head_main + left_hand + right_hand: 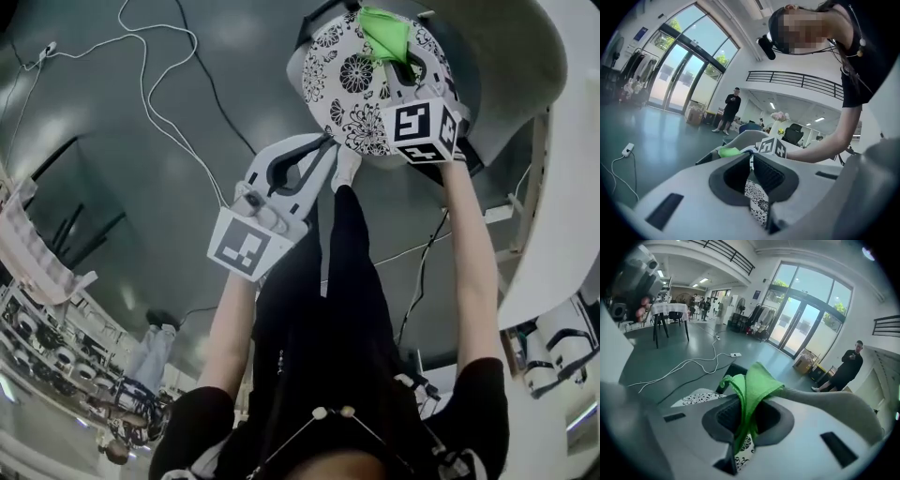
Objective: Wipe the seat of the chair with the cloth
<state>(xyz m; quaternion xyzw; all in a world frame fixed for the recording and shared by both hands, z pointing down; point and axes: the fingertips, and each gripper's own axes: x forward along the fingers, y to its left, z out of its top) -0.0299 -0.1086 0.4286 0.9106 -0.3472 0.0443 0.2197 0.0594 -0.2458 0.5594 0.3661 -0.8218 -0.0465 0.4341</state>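
Pinching the green cloth (754, 383) in the right tool (749, 411), with the pads closing tight on a fold. Bunching up above the jaws and trailing down below them. Holding that cloth at the far part of the round chair seat (352, 94), white with a black flower print. Impossible to tell whether it is pressing on the fabric or sitting just above it.

Gripping the near edge of the same seat with the left tool (328, 150). Closing down to a narrow slit, with the flowered cover showing between the pads in the left gripper view. Sitting lower and to the left of the right tool, the two apart but near, and pointing toward each other across the seat.

Reaching forward with both bare forearms from black short sleeves. Stretching the right forearm (469, 244) out nearly straight to the far side of the seat. Angling the left forearm (234, 319) inward toward the seat's edge. Facing the marker cubes (422, 131) up toward the head camera, hiding both hands behind them.

Trailing across the grey floor (112, 169) beyond the chair, a white cable (150, 94). Standing well off by the glass doors, a person in dark clothes (848, 366).
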